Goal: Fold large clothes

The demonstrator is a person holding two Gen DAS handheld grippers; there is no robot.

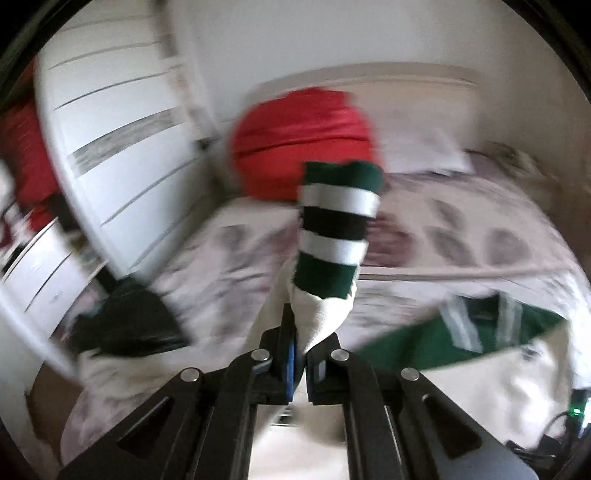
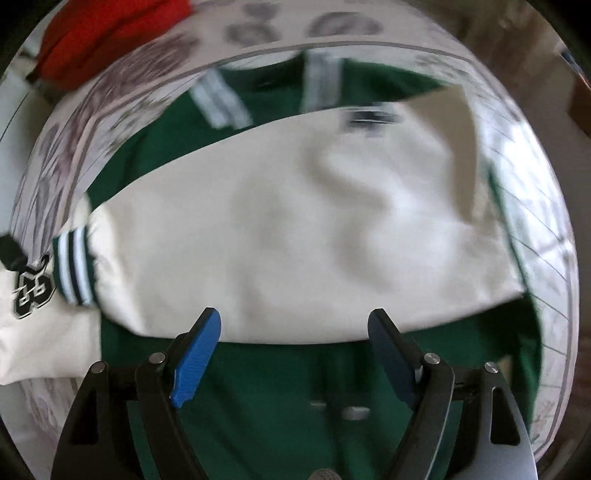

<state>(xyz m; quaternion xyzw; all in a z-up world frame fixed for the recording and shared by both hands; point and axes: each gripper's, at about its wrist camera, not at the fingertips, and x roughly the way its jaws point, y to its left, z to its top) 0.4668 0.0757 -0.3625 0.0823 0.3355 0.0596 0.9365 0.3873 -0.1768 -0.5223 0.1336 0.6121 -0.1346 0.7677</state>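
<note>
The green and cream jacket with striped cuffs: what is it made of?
The green and cream jacket looks like soft, matte woven or fleecy cloth, since its sleeve creases gently. The striped cuff, held by the left gripper, appears to be ribbed knit, though blur leaves that uncertain.

We're in a home bedroom here. There's the bed, made up with a pale duvet cover printed in faded purple-grey floral motifs, running back to a light-coloured headboard against a plain white wall. A white pillow sits at the head, and beside it a plump red cushion. Off to the left stands white bedroom furniture with horizontal slats or drawer fronts. From the right wrist view, that same floral bedding fills the frame edges, red cushion up in the corner.
</note>
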